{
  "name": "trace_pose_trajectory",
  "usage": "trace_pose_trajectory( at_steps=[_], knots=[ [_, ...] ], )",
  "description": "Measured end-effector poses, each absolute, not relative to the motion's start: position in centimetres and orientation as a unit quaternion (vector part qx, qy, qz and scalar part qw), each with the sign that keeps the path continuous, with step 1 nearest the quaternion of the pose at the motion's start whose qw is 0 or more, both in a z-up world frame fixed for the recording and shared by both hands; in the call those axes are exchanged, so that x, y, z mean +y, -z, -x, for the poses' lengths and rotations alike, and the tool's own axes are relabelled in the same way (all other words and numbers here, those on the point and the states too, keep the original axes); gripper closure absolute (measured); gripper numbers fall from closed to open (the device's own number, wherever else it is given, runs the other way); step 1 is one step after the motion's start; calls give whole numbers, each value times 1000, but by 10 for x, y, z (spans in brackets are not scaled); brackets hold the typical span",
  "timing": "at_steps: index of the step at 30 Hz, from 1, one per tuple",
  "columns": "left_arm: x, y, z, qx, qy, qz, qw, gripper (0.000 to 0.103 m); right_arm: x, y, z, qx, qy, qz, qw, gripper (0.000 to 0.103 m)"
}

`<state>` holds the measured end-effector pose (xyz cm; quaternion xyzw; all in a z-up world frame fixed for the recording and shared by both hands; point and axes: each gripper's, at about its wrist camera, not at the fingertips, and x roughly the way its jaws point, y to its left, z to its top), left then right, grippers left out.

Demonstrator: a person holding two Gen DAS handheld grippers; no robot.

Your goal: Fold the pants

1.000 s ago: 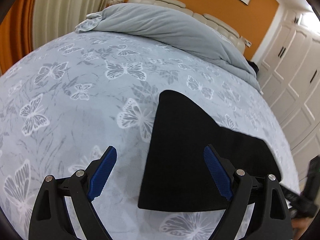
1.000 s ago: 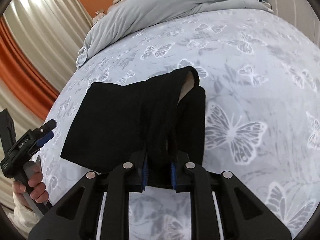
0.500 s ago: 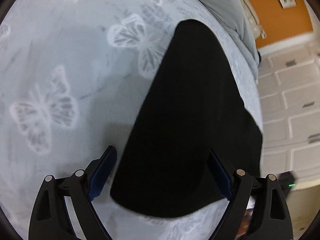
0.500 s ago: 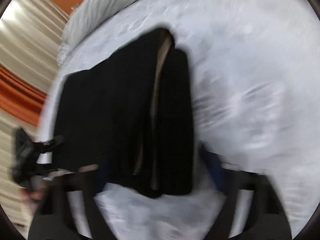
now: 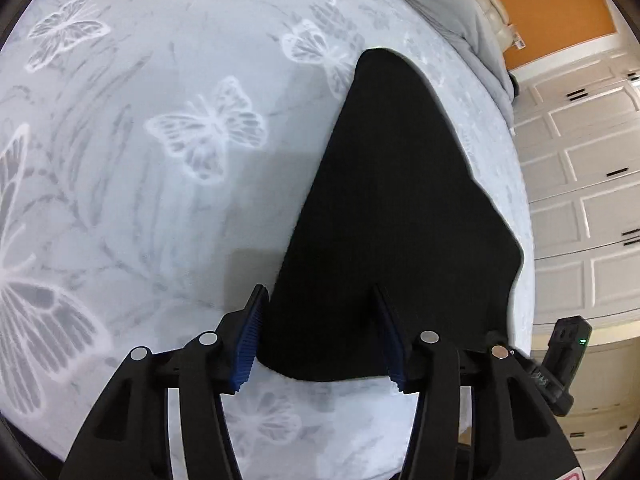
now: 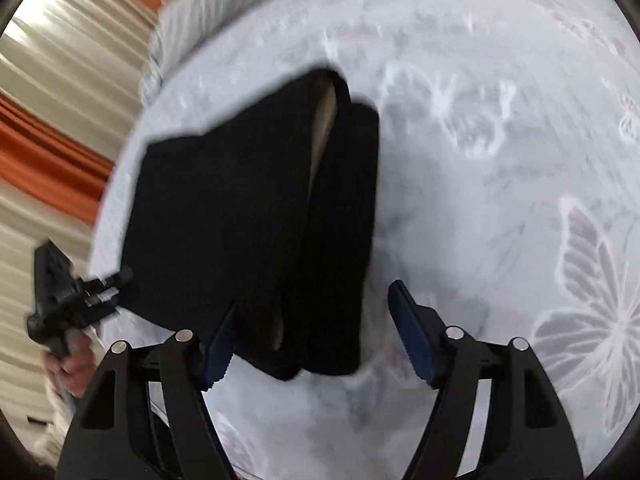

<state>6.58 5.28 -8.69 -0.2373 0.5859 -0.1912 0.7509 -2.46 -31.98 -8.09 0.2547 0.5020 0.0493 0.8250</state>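
While the black pants (image 5: pixel 384 216) are lying folded on the bed (image 5: pixel 168 208), both tongs are standing apart around their near edge.

- Pants — a dark, flat bundle resting on the butterfly-print bedspread; in the right wrist view (image 6: pixel 256 216) the layers are showing as stacked folds, with a pale strip of lining peeking out between two of them.
- Left tongs (image 5: pixel 318 330) — spread wide, gripping nothing; the blue pads are sitting on either side of the pants' near corner, the left pad just beside the cloth edge, the right pad over the cloth. Whether they are touching the fabric cannot be told.
- Right tongs (image 6: pixel 310 330) — also spread, clamped on nothing; the left pad is lying over the folded edge of the pants, the right pad standing clear over bare bedspread, beside the pants.
- Left hand — seen in the right wrist view (image 6: pixel 72 364) beyond the far side of the pants, wrapped around its tool's handle.
- Grey duvet (image 5: pixel 452 12) — bunched beyond the pants, toward the orange wall (image 5: pixel 560 4).
- White cupboards (image 5: pixel 588 184) — standing past the bed's edge, beside the pants.
- Curtains (image 6: pixel 52 92) — cream and orange, hanging beyond the bed on the pants' other side.
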Motion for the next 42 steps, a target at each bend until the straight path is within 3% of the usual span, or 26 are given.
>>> trace_pose_trajectory(
  at_steps=[3,5,8,10,11,12,18,20,21,22,25,30,35,40,42],
  knots=[
    [61,44,-60,509,188,221,811,49,-320,44,24,427,-22,-222,876,34],
    [59,15,-55,448,165,185,859,33,-321,38,12,414,-14,-223,882,29],
    [41,-8,-55,386,123,128,905,32,-311,46,-26,430,-2,-205,879,28],
    [27,-4,-63,382,100,90,914,32,-299,63,-47,449,5,-180,875,60],
    [17,1,-68,385,86,69,916,32,-292,70,-53,461,13,-159,873,64],
    [14,5,-71,388,78,59,916,32,-284,70,-57,459,18,-147,876,80],
    [20,-7,-56,353,74,52,931,30,-251,-6,-20,340,-80,-103,931,80],
    [21,-4,-61,356,66,45,931,23,-267,28,-35,399,-45,-100,910,76],
    [18,4,-68,368,61,39,927,23,-281,67,-49,475,-5,-110,873,76],
    [16,12,-73,387,57,31,920,23,-290,85,-53,502,23,-124,856,75],
    [9,30,-80,430,67,31,900,24,-299,63,-37,459,20,-165,873,74],
    [-13,26,-64,401,99,4,911,23,-277,15,-4,372,-33,-129,919,72],
    [-36,67,-77,457,89,-52,884,22,-258,84,-38,489,-23,-89,867,75],
    [-28,65,-73,459,99,-23,882,22,-246,39,-10,424,-62,-89,899,65],
    [-27,62,-68,452,98,-31,886,22,-246,52,-10,449,-42,-64,890,65]
  ],
)
